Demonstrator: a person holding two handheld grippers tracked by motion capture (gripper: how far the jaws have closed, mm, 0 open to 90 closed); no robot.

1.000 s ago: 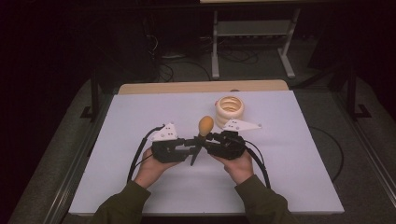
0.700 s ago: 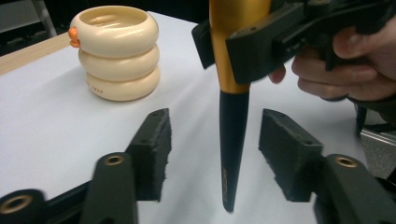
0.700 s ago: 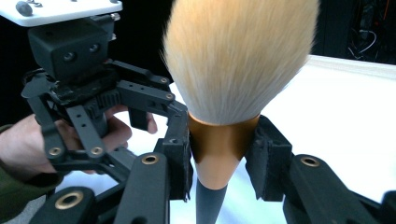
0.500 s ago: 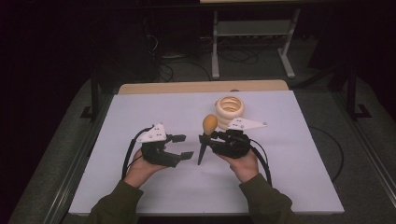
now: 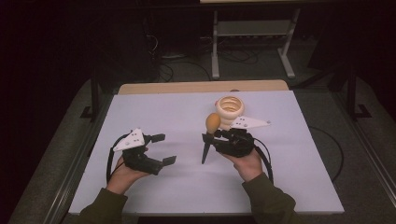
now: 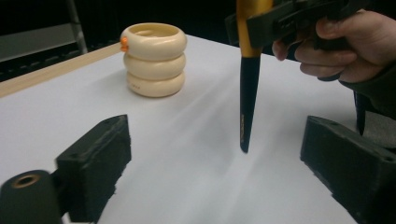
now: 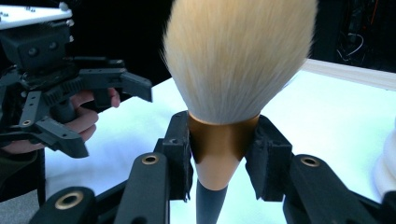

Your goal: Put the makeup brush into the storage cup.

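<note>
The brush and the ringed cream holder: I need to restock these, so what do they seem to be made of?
The brush looks to have soft, fine pale bristles, a shiny copper-coloured ferrule that is likely metal or metallised plastic, and a matte black handle, probably plastic. The cream holder of three stacked rings looks smooth with a faint sheen, plausibly silicone or glazed ceramic; the look leaves that open.

No legible text, labels or numbers anywhere.

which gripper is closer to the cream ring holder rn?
Right. The right gripper, shut on the makeup brush, sits just in front of the cream ring holder, nearly beside it. The left gripper, jaws open and empty, is well off to the holder's left, nearer the person.
</note>
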